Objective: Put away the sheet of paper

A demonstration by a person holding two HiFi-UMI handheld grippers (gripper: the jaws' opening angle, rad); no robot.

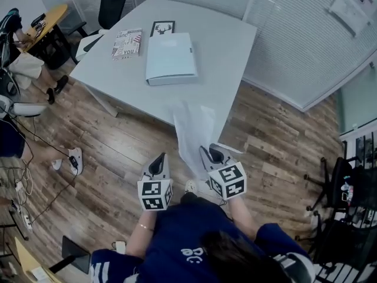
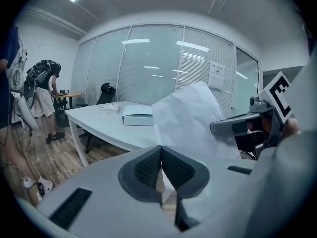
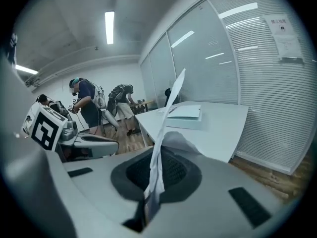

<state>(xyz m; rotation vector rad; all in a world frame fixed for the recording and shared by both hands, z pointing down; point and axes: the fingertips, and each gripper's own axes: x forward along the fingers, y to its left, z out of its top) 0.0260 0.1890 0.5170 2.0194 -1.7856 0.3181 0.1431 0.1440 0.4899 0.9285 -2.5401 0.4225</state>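
Pinching the near edge of a thin white sheet of paper (image 3: 167, 114) between its dark ribbed pads, the right gripper (image 3: 157, 168) has its jaws clenched on it. The sheet stands on edge and rises away toward the far side. Just to the left, the left gripper (image 2: 161, 166) is clamped shut, pad against pad, with nothing between them. The paper hangs in the air above the brown wood-plank floor (image 1: 118, 140), and its far end shows against the near edge of the white table (image 1: 227, 46). Farther off on that table lie a pale blue flat folder (image 1: 171, 58), a small book with a printed cover (image 1: 127, 43) to its left, and a black-framed deer picture (image 1: 162, 28) beyond.
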